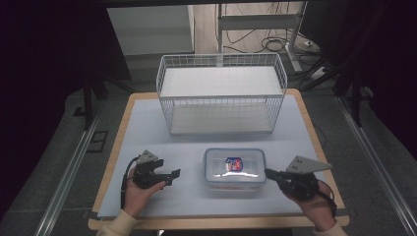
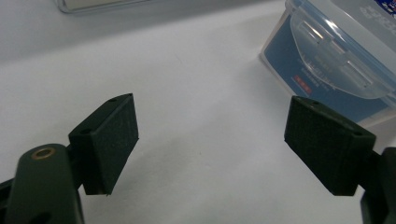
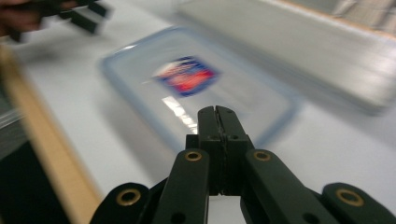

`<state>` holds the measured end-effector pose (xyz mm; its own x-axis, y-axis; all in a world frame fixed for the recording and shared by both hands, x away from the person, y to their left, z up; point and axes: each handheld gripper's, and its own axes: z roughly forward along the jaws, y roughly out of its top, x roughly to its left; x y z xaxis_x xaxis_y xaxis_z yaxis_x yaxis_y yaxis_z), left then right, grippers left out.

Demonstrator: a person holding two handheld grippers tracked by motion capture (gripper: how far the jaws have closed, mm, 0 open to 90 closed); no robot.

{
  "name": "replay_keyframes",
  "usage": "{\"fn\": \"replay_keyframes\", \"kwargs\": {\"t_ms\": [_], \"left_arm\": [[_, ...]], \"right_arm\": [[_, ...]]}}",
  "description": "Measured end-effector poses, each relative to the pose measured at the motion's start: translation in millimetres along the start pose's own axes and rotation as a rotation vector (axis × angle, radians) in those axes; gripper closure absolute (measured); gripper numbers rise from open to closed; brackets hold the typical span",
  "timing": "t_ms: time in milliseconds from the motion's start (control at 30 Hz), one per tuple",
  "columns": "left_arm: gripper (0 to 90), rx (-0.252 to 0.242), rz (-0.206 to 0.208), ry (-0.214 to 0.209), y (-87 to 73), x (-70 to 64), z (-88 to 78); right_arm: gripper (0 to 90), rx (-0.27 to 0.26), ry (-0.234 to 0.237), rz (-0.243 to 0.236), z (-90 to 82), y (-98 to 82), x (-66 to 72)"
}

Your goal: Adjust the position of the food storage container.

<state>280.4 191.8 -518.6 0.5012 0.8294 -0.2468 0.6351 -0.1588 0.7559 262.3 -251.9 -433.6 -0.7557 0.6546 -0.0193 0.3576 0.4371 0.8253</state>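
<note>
One clear lidded container with a blue rim and a red-and-blue label sits near the tabletop's front edge, about midway along. Two tongs flank it: the right tongs, jaws pressed together on nothing, point at its right side; the left tongs gape wide, empty. One white wire basket stands at the back edge.
</note>
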Motion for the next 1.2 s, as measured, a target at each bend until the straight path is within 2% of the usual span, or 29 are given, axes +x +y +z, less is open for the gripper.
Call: {"fn": "replay_keyframes", "kwargs": {"t_ms": [100, 133, 167, 200, 233, 300, 367, 400, 500, 533, 700, 1033, 1200], "left_arm": [[17.4, -0.011, -0.005, 0.006, -1.2, -0.3, -3.7], [17.4, -0.012, -0.007, 0.011, -1.2, -0.3, -5.1], [17.5, -0.017, -0.01, 0.013, -1.3, -0.3, -5.7], [17.5, -0.017, -0.011, 0.012, -1.2, -0.3, -5.8], [17.5, -0.014, -0.01, 0.012, -0.9, -0.4, -5.6], [17.5, -0.007, 0.003, 0.01, -0.4, -1.0, -3.6], [17.5, -0.007, 0.004, 0.009, -0.4, -1.2, -2.8], [17.5, -0.006, 0.0, 0.009, -0.4, -1.3, -2.0], [17.4, -0.006, 0.006, 0.007, -0.5, -1.6, -2.4], [17.5, -0.007, 0.004, 0.008, -0.6, -2.2, -2.7], [17.5, -0.004, 0.009, 0.01, -0.4, -3.0, -3.0], [17.5, -0.006, 0.001, 0.016, -1.3, -0.5, -3.4], [17.5, -0.006, 0.0, 0.02, -2.0, 0.2, -4.3]], "right_arm": [[90.0, 0.041, -0.098, 0.013, 6.9, 3.7, -25.0], [90.0, 0.041, -0.098, 0.013, 6.9, 3.7, -25.0], [90.0, 0.081, -0.128, 0.043, 19.9, 0.6, -40.4], [90.0, 0.081, -0.128, 0.043, 19.9, 0.6, -40.4], [90.0, 0.113, -0.142, 0.055, 31.4, -4.2, -47.6], [90.0, 0.15, -0.132, 0.065, 42.2, -10.7, -50.7], [90.0, 0.165, -0.126, 0.064, 46.0, -13.5, -50.2], [90.0, 0.187, -0.116, 0.06, 50.9, -17.2, -47.6], [90.0, 0.204, -0.108, 0.048, 55.3, -17.9, -40.4], [90.0, 0.205, -0.124, 0.031, 55.7, -17.3, -38.1], [90.0, 0.209, -0.125, 0.039, 57.6, -16.8, -35.9], [90.0, 0.232, -0.084, -0.006, 79.6, -13.4, -21.1], [90.0, 0.236, -0.081, -0.018, 88.8, -11.0, -16.4]]}}
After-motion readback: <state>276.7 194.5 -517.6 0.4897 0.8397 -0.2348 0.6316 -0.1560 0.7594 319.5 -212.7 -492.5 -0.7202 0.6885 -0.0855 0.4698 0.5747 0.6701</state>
